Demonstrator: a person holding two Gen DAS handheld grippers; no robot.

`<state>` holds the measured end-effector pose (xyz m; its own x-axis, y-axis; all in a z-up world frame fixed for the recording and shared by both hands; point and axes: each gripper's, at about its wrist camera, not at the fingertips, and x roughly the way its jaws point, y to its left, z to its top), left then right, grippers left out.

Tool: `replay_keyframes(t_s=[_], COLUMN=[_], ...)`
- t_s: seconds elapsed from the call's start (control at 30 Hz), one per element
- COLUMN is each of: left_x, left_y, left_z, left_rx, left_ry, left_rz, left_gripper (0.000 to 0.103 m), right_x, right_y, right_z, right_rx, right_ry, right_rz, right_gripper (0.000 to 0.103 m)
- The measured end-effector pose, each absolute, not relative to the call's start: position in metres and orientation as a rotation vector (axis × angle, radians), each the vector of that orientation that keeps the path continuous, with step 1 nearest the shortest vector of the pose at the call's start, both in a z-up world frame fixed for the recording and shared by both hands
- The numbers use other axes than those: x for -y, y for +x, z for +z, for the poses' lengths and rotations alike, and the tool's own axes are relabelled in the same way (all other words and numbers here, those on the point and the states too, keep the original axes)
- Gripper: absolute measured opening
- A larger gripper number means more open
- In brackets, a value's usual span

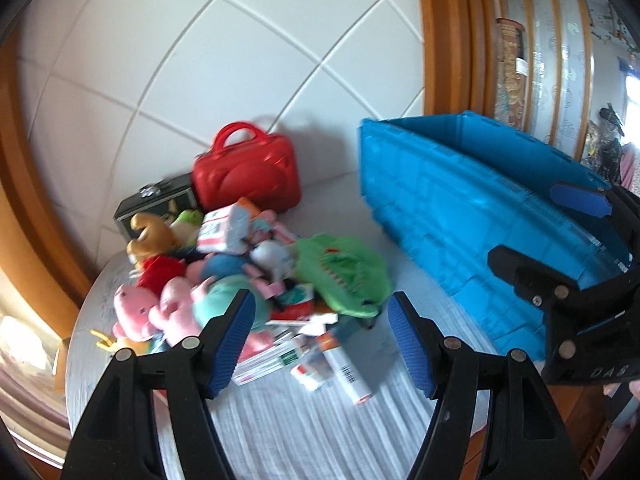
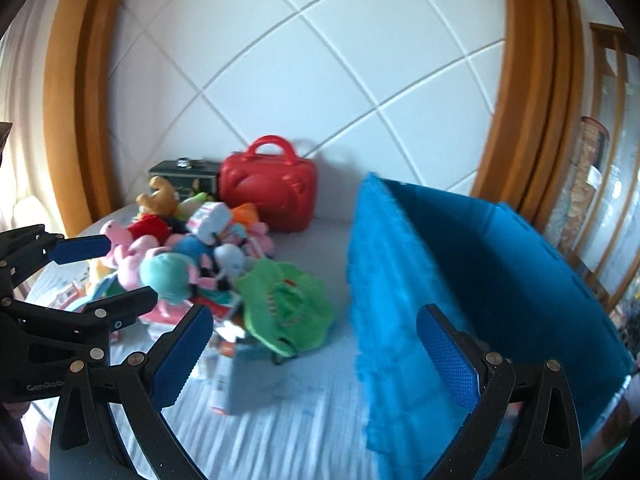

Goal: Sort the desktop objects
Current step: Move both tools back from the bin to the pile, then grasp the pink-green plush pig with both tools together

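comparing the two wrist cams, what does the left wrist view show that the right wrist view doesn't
Only the left wrist view shows the white tube with a barcode lying clearly at the near edge of the pile. Only the right wrist view looks into the blue crate, showing its inner wall. Both share the red case, the green plush, the pink plush and the striped cloth.

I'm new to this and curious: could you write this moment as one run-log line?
left gripper: open, empty | right gripper: open, empty | toy pile: unsorted on table | blue crate: beside pile
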<state>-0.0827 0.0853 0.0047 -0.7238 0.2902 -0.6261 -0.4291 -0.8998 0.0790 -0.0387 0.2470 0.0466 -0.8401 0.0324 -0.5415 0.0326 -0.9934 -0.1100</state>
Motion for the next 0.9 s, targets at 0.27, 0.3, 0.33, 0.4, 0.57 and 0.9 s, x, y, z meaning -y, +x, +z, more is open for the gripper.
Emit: replay_keyframes(t_s=[0.27,0.3,0.33,0.4,0.57,0.9], left_x=[0.018,0.033,0.048,0.072,0.134,0.159], left_y=[-0.12,-0.127,-0.134,-0.146,-0.172,-0.204], left_z=[-0.031,-0.038,-0.046,-0.059,-0.088,-0.104], left_rx=[-0.223,-0.208,-0.193,-0.17,-0.089,0.034], left_ry=[-1.064,-1.1,-1.142,-1.213,-1.366,-1.418], left_rz=[2.678,2.694,2.713,2.747,2.827,2.849], left_gripper=[0.068,0.068,0.068,0.068,0.068,0.068], right_x=[-0.186,-0.181,-0.177,-0.172,-0.162,-0.134], right_y=[-0.074,-0.08,-0.085,-0.095,-0.122,-0.174], right_z=[0.017,0.011,0.006,-0.006,-0.03,-0.05], right_rx=[-0.169,-0.17,-0.167,-0.151,-0.149,-0.21], right_ry=[1.018,1.044,1.066,1.115,1.217,1.23], right_rz=[-2.902,-2.891,-2.88,-2.856,-2.788,-2.678], right_gripper=[0.103,0.103,0.103,0.103,0.103,0.103])
